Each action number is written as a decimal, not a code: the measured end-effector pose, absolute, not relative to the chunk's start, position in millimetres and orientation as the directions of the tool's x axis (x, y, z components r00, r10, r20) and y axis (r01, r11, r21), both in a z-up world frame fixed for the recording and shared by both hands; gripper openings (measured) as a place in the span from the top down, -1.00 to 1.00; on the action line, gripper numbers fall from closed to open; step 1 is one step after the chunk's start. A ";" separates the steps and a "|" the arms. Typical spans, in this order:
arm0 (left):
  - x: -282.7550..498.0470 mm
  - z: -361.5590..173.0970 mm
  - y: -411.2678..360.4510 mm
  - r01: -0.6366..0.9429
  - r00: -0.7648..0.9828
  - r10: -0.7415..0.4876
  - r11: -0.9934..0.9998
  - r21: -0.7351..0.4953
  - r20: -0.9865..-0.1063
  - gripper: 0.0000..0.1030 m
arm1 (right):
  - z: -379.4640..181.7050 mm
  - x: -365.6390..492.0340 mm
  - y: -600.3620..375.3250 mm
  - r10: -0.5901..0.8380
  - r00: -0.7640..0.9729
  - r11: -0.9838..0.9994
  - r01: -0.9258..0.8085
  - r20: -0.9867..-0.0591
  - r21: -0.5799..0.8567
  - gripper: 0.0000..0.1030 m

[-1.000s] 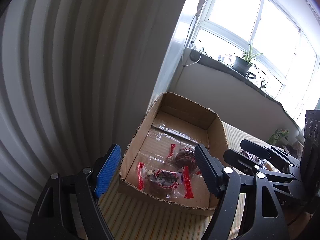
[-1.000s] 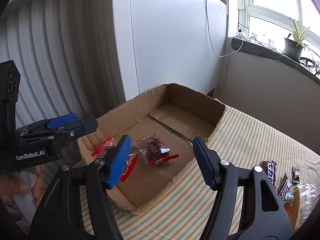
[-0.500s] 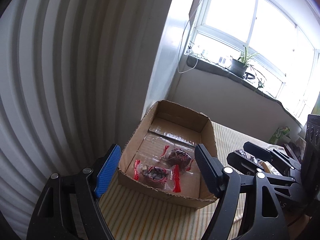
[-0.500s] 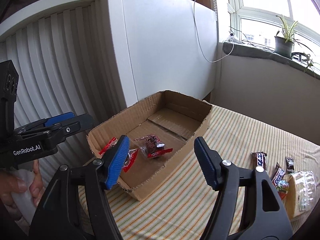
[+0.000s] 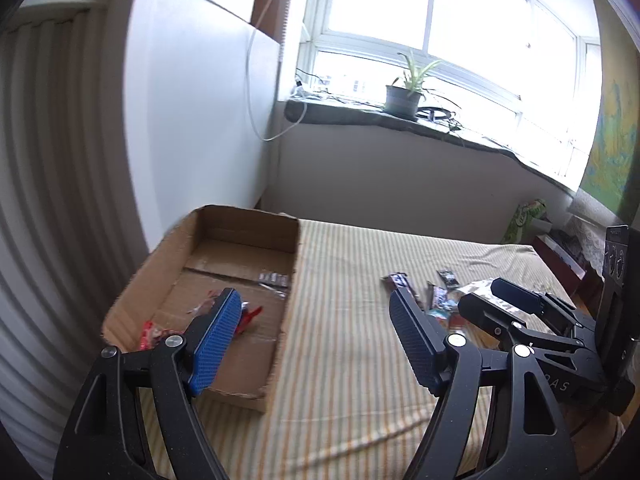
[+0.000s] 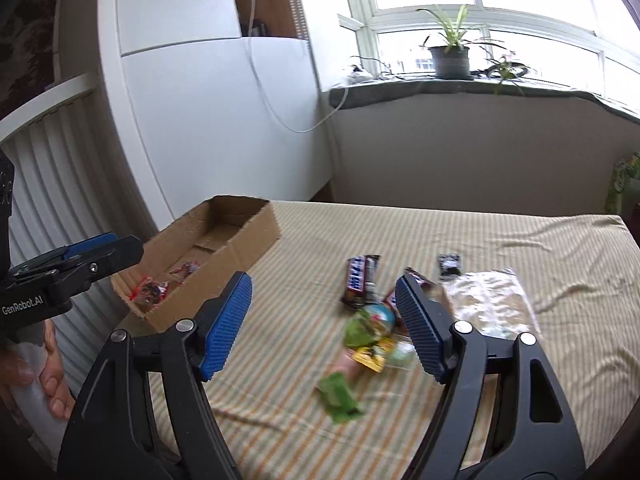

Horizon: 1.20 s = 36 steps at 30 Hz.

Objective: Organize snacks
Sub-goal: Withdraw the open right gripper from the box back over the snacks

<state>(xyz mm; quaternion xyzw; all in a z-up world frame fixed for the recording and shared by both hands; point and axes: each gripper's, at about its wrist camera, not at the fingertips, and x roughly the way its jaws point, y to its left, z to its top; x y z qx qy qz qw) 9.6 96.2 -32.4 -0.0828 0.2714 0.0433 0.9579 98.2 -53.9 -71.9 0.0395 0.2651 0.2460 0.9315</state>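
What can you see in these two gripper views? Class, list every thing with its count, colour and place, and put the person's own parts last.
cardboard box: one, brown, left on the cloth
red-sealed packets: two, clear with red, inside the box
striped cloth: one, cream and orange, covering the surface
chocolate bar: one, dark wrapper, mid-cloth
small dark packet: one, black, beyond the pile
clear bag: one, see-through, right of the pile
green packet: one, nearest the camera
potted plant: one, green, windowsill
left gripper: one, black and blue, open
right gripper: one, jaws just been opening, nothing between
hand: one, lower left
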 end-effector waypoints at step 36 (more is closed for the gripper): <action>17.0 -130.4 37.4 0.037 0.697 -0.169 0.979 -0.200 -0.697 -0.49 | -162.7 129.1 -59.3 0.426 0.579 0.886 -0.422 -0.695 0.192 -0.50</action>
